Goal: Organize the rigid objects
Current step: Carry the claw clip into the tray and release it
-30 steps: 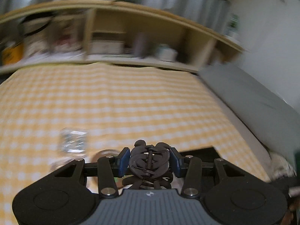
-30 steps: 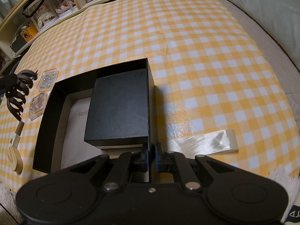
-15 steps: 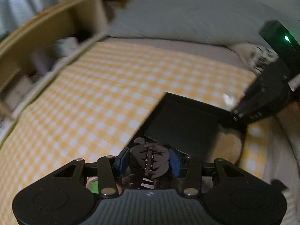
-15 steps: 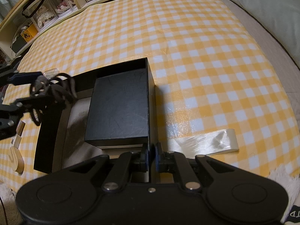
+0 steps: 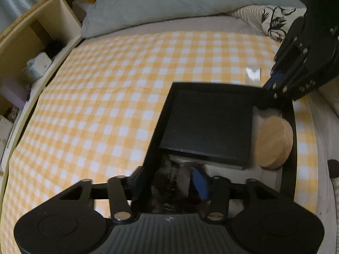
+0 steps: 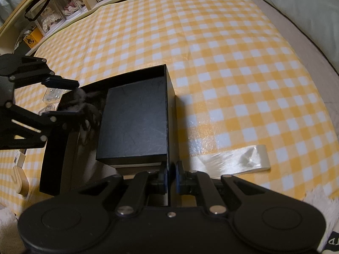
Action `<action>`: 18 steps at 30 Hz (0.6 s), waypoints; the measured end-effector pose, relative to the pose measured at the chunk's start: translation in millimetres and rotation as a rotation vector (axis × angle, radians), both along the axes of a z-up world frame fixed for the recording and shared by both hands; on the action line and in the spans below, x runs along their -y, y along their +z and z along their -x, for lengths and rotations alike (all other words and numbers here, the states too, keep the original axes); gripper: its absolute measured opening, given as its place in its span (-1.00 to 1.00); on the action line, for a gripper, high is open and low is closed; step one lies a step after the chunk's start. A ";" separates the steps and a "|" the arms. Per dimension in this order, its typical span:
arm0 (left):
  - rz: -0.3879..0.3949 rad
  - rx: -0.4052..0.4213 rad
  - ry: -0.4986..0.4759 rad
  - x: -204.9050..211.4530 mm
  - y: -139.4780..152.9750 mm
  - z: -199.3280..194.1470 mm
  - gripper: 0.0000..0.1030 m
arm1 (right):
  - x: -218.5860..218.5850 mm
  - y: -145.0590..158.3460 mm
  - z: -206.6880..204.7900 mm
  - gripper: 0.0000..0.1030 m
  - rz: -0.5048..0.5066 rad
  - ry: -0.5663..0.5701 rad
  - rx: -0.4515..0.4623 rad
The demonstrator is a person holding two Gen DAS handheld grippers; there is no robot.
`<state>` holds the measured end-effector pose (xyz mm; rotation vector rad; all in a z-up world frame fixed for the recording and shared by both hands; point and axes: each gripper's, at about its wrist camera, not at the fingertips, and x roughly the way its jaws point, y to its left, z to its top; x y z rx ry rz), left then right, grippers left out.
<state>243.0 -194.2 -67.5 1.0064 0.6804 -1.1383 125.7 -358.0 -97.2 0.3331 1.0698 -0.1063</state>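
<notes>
A big open black box (image 6: 170,97) lies on the yellow checked cloth; a smaller closed black box (image 6: 135,122) sits inside it. My left gripper (image 5: 171,182) is over the big box's end, its fingers spread around a blurred black hair claw clip (image 5: 169,190); in the right wrist view the clip (image 6: 89,105) hangs between those fingers inside the box. A round wooden disc (image 5: 273,141) leans inside the big box beside the smaller one. My right gripper (image 6: 171,174) is shut on the big box's wall (image 5: 275,97).
A clear plastic sleeve (image 6: 233,160) lies right of the box. Small clear cases (image 6: 52,94) and a wooden piece (image 6: 20,180) lie to its left. Shelves (image 6: 63,10) stand behind, a grey pillow (image 5: 169,2) at the cloth's far side.
My left gripper swung from the left of the cloth over the big box with the claw clip, and its fingers have spread wider. The right gripper has not moved.
</notes>
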 end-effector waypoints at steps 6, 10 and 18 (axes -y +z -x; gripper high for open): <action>0.018 -0.032 0.034 -14.7 1.9 10.1 0.31 | 1.9 0.6 -0.7 -0.84 -0.002 0.000 0.001; 0.050 -0.054 0.057 -21.8 9.4 21.3 0.35 | 2.5 0.5 -0.5 -0.84 -0.005 -0.002 0.002; 0.167 -0.075 0.104 -35.3 39.0 53.7 0.68 | 3.4 0.2 -0.6 -0.84 -0.006 -0.006 0.005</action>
